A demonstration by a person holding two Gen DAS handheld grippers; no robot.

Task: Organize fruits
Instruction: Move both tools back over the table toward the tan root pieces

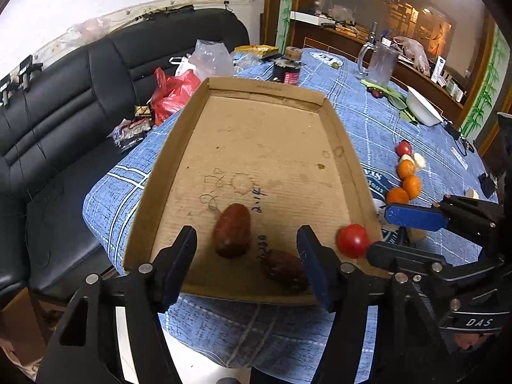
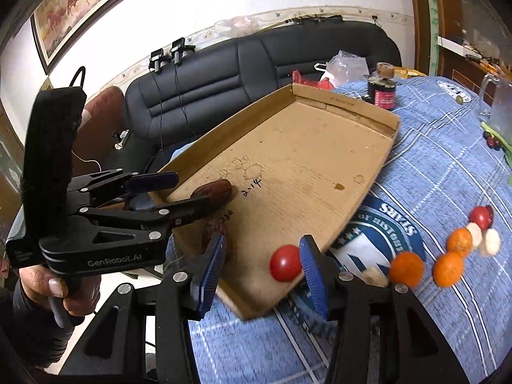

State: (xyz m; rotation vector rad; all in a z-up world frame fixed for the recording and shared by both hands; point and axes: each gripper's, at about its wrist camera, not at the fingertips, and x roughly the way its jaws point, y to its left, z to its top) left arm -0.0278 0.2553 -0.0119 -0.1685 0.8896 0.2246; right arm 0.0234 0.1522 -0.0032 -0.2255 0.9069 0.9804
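A shallow cardboard tray [image 1: 348, 160] lies on the blue tablecloth. Near its front edge rest a smooth red date [image 1: 232, 230], a wrinkled date [image 1: 283, 270] and a red tomato [image 1: 352, 240]. My left gripper [image 1: 246, 240] hovers open over the dates, its pads clear of both. In the right wrist view my right gripper [image 2: 262, 246] is open, and the tomato [image 2: 284, 267] sits by its right finger, free of the pads. To the right of the tray lie three oranges [image 2: 448, 268], another tomato [image 2: 481, 217] and white pieces [image 2: 489, 243].
A black sofa [image 1: 64, 102] runs along the table's left side, with plastic bags [image 1: 172, 89] on it. A dark jar [image 1: 286, 70], a glass mug [image 1: 380, 64] and a white bowl [image 1: 422, 105] stand beyond the tray. The table edge is just below the tray's front.
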